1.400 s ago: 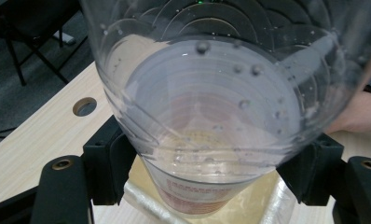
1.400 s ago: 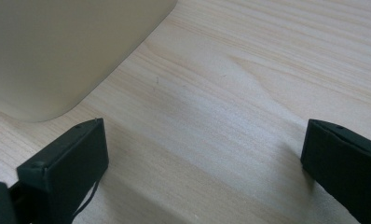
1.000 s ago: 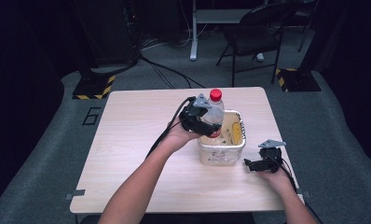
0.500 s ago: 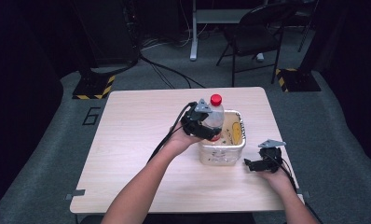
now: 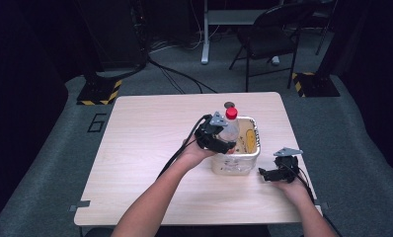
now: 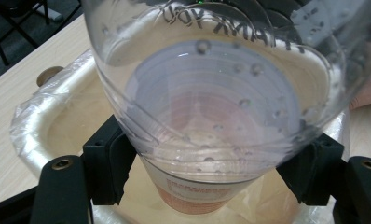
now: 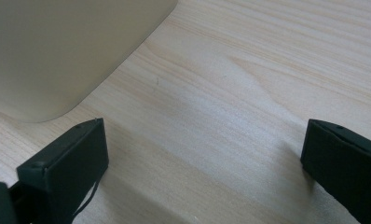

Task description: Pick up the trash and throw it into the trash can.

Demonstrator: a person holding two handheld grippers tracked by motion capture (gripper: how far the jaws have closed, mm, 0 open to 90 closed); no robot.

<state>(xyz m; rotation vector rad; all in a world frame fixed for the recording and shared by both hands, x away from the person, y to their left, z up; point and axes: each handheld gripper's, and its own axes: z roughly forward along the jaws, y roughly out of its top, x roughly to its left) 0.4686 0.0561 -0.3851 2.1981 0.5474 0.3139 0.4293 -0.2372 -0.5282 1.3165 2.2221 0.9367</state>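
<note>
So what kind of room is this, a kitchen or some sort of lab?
Probably a lab or recording studio, not a kitchen: a lone wooden table on grey carpet, dark surroundings, hazard-striped stand bases, cables across the floor and a folding chair behind.

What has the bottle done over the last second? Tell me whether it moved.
Yes. The bottle, clamped in the left gripper, has sunk a little: its red cap sits lower against the back rim of the bin, closer to going inside.
</note>
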